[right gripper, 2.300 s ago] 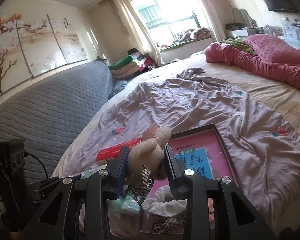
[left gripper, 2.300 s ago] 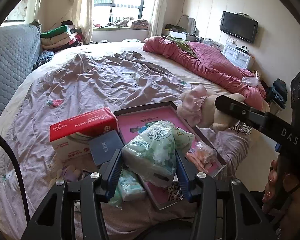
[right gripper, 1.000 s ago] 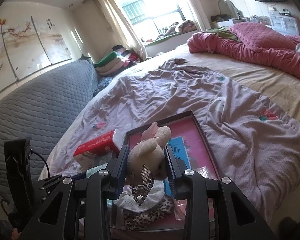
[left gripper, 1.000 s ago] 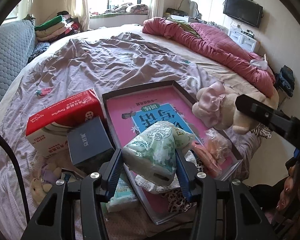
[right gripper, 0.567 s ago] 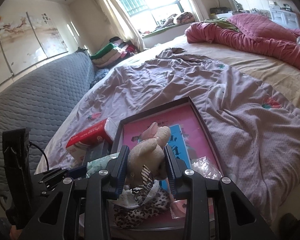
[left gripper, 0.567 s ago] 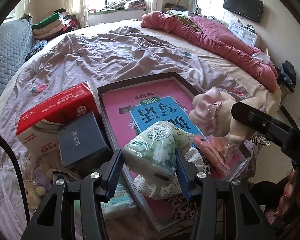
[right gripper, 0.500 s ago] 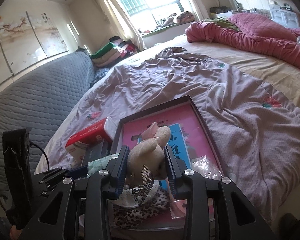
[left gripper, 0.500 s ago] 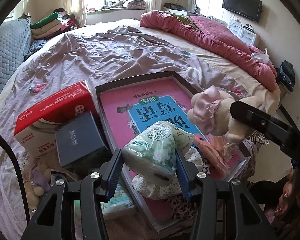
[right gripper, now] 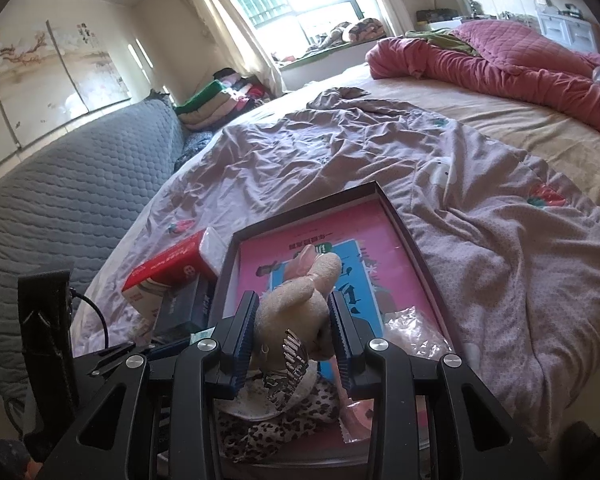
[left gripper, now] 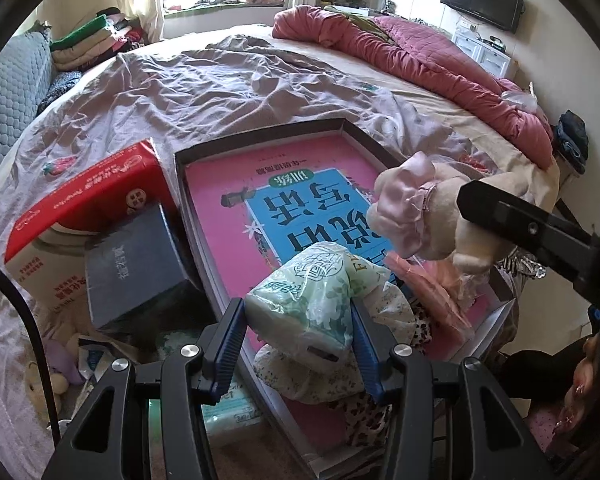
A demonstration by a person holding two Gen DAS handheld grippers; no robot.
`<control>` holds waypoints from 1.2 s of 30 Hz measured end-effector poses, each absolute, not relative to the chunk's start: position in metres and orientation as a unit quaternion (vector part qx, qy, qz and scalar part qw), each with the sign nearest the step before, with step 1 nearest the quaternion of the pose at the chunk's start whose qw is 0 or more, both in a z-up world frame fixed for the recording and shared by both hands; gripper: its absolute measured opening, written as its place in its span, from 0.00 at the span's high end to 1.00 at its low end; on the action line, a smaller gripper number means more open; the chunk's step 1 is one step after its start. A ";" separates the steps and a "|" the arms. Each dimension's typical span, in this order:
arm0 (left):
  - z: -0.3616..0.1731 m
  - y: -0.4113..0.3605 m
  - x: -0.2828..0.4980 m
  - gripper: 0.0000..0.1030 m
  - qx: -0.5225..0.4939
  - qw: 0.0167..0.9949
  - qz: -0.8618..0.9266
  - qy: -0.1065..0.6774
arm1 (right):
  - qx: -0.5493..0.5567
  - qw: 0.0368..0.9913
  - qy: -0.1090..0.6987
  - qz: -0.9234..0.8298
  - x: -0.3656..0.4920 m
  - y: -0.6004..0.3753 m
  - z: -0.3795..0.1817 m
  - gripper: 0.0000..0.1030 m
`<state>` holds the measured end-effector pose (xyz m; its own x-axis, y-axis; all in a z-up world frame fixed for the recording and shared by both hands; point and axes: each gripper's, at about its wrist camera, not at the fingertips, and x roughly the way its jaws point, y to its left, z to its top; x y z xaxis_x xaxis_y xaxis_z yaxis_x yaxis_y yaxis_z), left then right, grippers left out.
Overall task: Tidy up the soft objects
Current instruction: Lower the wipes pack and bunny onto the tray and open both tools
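Over one tray (left gripper: pixel 384 148), two tools (left gripper: pixel 296 334) (right gripper: pixel 292 330)

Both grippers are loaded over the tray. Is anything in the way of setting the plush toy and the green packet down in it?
Partly. The near end of the tray is crowded: a leopard-print cloth and pink packets lie under the plush toy and green packet. Its far end shows only the pink book.
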<state>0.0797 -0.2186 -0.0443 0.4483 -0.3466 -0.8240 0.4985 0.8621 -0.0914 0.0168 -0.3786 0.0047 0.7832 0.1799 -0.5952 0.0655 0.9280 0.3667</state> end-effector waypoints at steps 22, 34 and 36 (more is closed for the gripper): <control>-0.057 -0.217 0.082 0.51 0.071 0.838 -0.267 0.471 | 0.173 0.916 0.362 0.020 0.026 -0.374 -0.030 0.64; -0.060 -0.215 0.085 0.51 0.064 0.834 -0.273 0.476 | 0.151 0.908 0.390 0.009 0.026 -0.372 -0.042 0.62; -0.060 -0.214 0.085 0.51 0.063 0.833 -0.274 0.476 | 0.148 0.907 0.395 0.003 0.025 -0.372 -0.043 0.61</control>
